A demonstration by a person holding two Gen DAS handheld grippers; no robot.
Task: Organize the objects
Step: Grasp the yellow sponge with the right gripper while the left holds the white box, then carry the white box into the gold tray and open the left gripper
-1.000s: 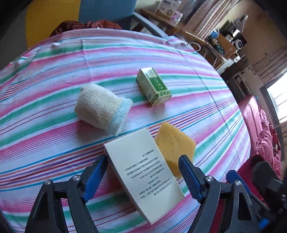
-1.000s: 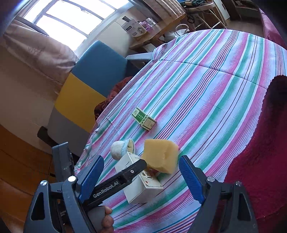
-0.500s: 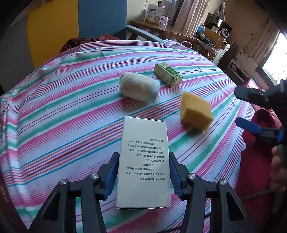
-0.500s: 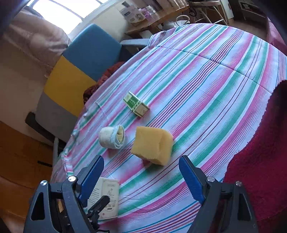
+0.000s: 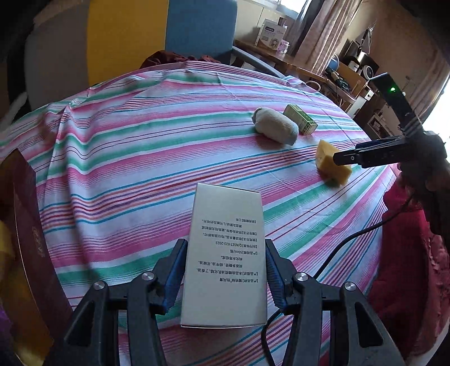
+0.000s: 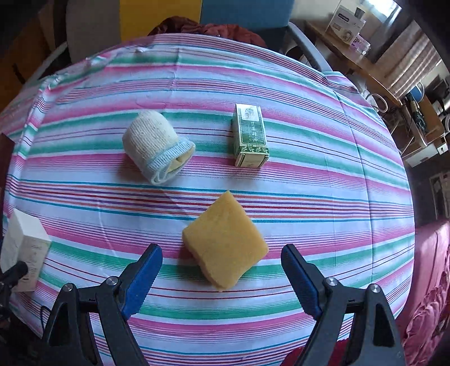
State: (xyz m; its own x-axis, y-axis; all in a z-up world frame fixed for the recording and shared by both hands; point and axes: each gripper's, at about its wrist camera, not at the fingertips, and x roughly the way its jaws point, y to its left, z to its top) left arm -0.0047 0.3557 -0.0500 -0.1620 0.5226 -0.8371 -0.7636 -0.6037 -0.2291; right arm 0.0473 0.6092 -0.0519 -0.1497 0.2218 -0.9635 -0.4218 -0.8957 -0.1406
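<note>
My left claw [image 5: 224, 277] is clenched on the white box [image 5: 226, 253], pads against both its sides, above the striped bench [image 5: 140, 169]. My right claw [image 6: 222, 274] stands released — the yellow sponge [image 6: 225, 242] lies flat between its fingers, untouched. Beyond the sponge lie the rolled sock [image 6: 157, 146] and the green box [image 6: 250, 135] — apart.

You are looking past a yellow-and-blue chair [image 6: 197, 11] sitting at twelve o'clock, with a wooden side table [image 5: 284, 60] standing at two o'clock, carrying a white box [image 5: 270, 31].
</note>
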